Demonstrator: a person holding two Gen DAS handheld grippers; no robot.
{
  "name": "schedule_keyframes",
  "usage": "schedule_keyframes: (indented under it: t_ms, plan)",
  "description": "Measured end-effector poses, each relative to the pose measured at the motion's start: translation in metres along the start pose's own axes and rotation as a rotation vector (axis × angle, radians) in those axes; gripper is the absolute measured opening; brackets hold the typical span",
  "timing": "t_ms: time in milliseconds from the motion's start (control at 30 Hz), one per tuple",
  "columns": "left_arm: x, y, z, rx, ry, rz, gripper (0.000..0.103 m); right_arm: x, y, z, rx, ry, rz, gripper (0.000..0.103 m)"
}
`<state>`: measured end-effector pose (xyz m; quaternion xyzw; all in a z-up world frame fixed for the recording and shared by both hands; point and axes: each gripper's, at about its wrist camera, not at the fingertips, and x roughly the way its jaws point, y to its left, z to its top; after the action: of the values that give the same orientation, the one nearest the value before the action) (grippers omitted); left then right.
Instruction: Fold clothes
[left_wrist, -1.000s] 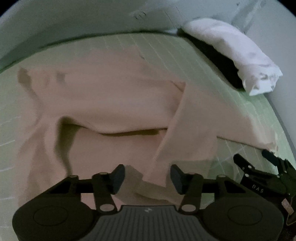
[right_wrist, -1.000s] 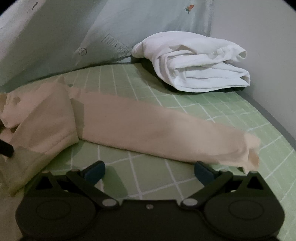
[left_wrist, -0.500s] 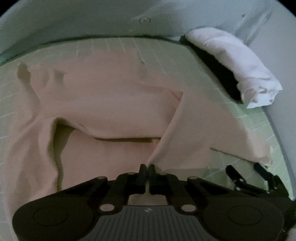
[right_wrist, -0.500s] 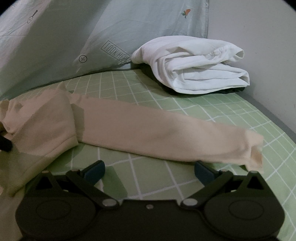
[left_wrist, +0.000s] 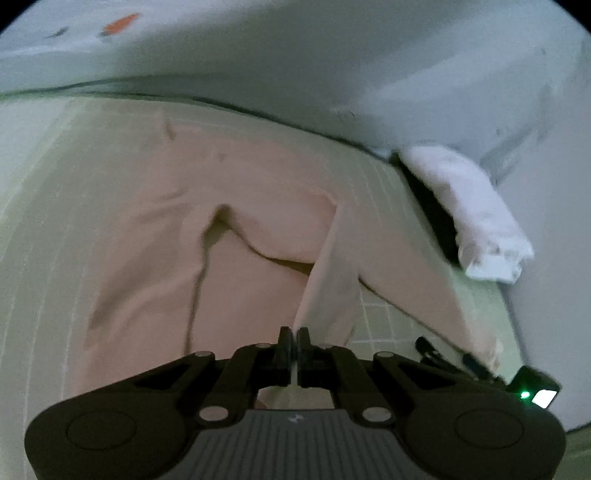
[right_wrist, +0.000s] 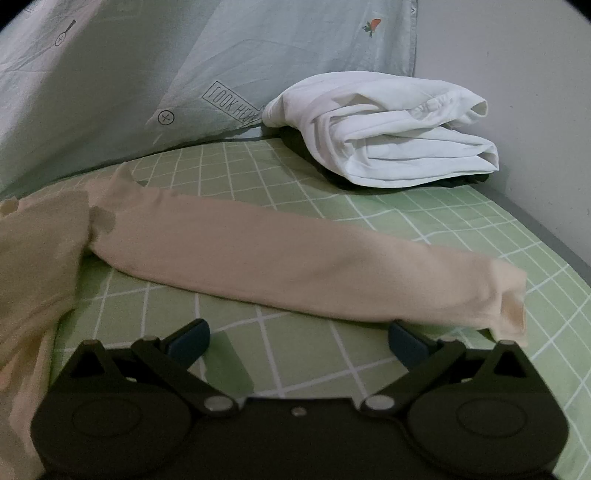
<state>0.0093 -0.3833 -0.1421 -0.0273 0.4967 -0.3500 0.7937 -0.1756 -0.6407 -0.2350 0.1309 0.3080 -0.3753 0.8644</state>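
Peach cloth, a long-sleeved top (left_wrist: 258, 206), lies spread over the green checked bed (right_wrist: 424, 221), with one sleeve (right_wrist: 295, 258) stretched out flat toward the right side. The left gripper (left_wrist: 294, 338) has its fingers pinched tight on a thin edge of the top, near the lower hem by the look of it, and a strip of fabric rises from the bed to the pinch. The right gripper (right_wrist: 299, 338) hovers just short of the sleeve with its fingers spread wide and nothing between them.

Several things could go wrong from here, as I judge it. The pinch takes very little cloth; a quick pull could slip the hem free and drop the fold halfway. It may also hold one layer only, so the front would lift away from the back and bunch. With only one corner lifted, the fold line would run crooked unless the right gripper takes a matching point. The sleeve lies loose and could drag or twist under the body as the top is carried over. A white bundle (right_wrist: 388, 136) sits by the pillow (right_wrist: 221, 55) at the far side; a fold thrown too far could land against it.
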Motion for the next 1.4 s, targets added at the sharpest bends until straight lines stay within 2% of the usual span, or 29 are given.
schedule_keyframes:
  t_ms: [167,300,500,600,733,900,1033,1233,1400]
  plan:
    - [-0.038,0.019,-0.023,-0.105,-0.08,-0.008,0.0,0.0,0.001,0.0,0.0,0.0,0.0,0.103]
    - [-0.067,0.038,-0.041,-0.17,-0.112,0.004,0.0,0.0,0.002,0.001,-0.002,-0.001,-0.001,0.103]
    - [-0.089,0.062,-0.063,-0.206,-0.093,0.064,0.001,0.0,0.002,0.001,-0.006,-0.001,0.0,0.103]
    - [-0.088,0.068,-0.066,-0.183,-0.074,0.093,0.001,-0.001,0.002,0.001,-0.007,-0.002,0.003,0.103]
    - [-0.067,0.063,-0.057,-0.078,-0.034,0.119,0.015,-0.001,0.002,0.001,-0.008,-0.002,0.003,0.103]
    - [-0.029,0.053,-0.039,0.029,0.029,0.096,0.023,-0.001,0.002,0.001,-0.008,-0.003,0.006,0.103]
    - [0.007,0.04,-0.024,0.128,0.066,0.084,0.028,-0.001,0.001,0.001,-0.006,-0.004,0.007,0.103]
    - [0.058,0.03,-0.005,0.203,0.12,0.089,0.031,-0.001,0.001,0.001,0.0,-0.006,0.007,0.103]
    - [0.074,0.023,0.004,0.237,0.119,0.083,0.034,-0.001,0.001,0.001,0.001,-0.006,0.007,0.103]
